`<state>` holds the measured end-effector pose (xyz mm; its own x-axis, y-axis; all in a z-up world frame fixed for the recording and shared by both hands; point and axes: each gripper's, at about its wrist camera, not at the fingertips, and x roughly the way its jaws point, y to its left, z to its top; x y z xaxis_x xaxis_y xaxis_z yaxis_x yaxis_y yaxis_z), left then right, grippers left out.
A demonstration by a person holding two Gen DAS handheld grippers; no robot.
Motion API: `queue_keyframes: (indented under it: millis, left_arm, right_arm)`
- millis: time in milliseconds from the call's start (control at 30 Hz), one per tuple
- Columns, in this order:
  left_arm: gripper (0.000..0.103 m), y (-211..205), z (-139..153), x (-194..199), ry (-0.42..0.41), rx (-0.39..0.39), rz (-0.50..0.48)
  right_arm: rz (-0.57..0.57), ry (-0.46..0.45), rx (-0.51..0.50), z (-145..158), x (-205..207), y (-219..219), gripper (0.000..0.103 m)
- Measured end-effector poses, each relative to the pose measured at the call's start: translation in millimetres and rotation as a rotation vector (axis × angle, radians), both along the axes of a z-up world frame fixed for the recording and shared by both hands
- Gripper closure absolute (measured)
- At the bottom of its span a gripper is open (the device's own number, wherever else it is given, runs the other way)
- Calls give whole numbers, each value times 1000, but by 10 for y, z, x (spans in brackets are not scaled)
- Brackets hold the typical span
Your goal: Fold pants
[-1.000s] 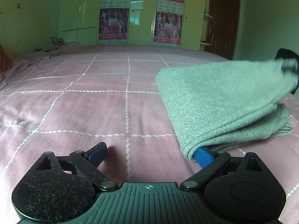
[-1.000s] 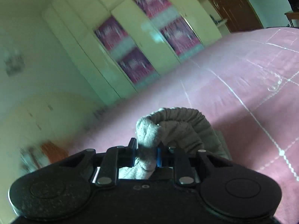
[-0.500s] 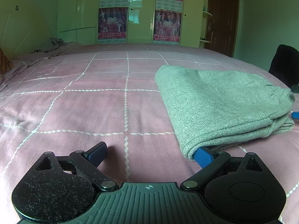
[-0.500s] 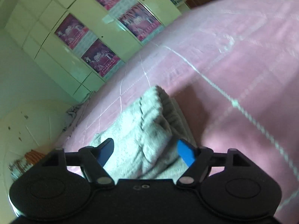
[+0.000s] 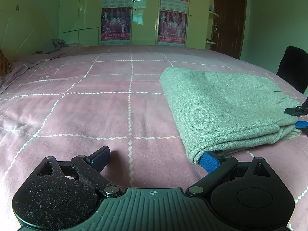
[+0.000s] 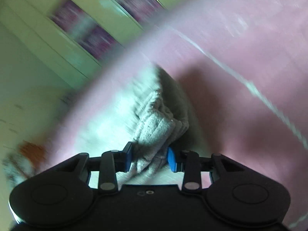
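Currently: grey knit pants (image 5: 221, 104), folded, soft, limp; your right gripper (image 6: 150, 158) has been closing on the bunched waistband; left gripper (image 5: 154, 157) gapes wide; grip thick edges.

Open bedspread (image 5: 107, 115) left, folded pants (image 5: 221, 105) blocking right

The left gripper (image 5: 154, 158) sits at the bottom of its frame, pointing slightly downward, jaws spread wide with its right finger tucked under the pants (image 5: 227, 104). The right gripper (image 6: 150, 157), low in its blurred frame, has just been closing its jaws, with bunched cloth between the blue pads (image 6: 171, 158).
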<state>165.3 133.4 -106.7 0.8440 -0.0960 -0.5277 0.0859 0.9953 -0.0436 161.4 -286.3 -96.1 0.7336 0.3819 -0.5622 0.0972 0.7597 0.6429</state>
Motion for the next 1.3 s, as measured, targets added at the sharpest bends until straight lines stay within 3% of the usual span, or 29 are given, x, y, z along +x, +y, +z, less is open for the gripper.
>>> queue_keyframes:
  millis: [67,200,433,467,533,633,667,733,767,900,1000,1100,1133,1167,1200,1300]
  left_arm:
    - [6,9,0,9,4,-4,2]
    - [6,-15,1,8,7,10,7]
    - [6,-28,3,-6,9,12,13]
    - [6,-26,3,-6,10,10,12]
    - [6,-24,9,-8,13,12,9]
    - [6,-14,7,-5,18,12,9]
    - [6,-10,8,0,18,11,8]
    - [6,-12,13,0,19,16,7]
    - [6,-10,13,-3,19,17,6]
    - [6,-2,12,-1,29,13,8]
    - [6,6,25,-68,87,25,-5]
    - [6,42,163,-236,88,52,-18]
    - [14,85,254,-311,30,16,10]
    - [29,118,353,-346,-23,-36,21]
    - [58,119,437,-313,-41,-69,20]
    - [62,-41,647,-42,-73,-130,-28]
  right_arm:
    - [-13,-18,62,-60,-48,-82,68]
    - [15,-27,-4,23,-91,-20,65]
    - [-7,-19,31,107,-15,12,56]
    - [-2,-1,23,104,38,47,56]
    - [-2,4,-7,125,88,94,65]
    - [3,-133,28,271,-56,60,67]
    - [1,-127,0,262,-62,83,68]
    - [1,-15,-57,99,38,106,69]
    - [6,9,-41,17,63,83,68]
    - [16,-10,-50,62,45,90,62]
    - [24,-28,-72,101,-7,72,56]
    - [5,-62,-101,258,-165,-48,56]
    - [-7,-81,-119,332,-214,-104,56]
    - [-16,-110,-144,417,-255,-156,59]
    - [-23,-138,-174,504,-269,-197,66]
    - [25,-212,-267,708,-117,-162,75]
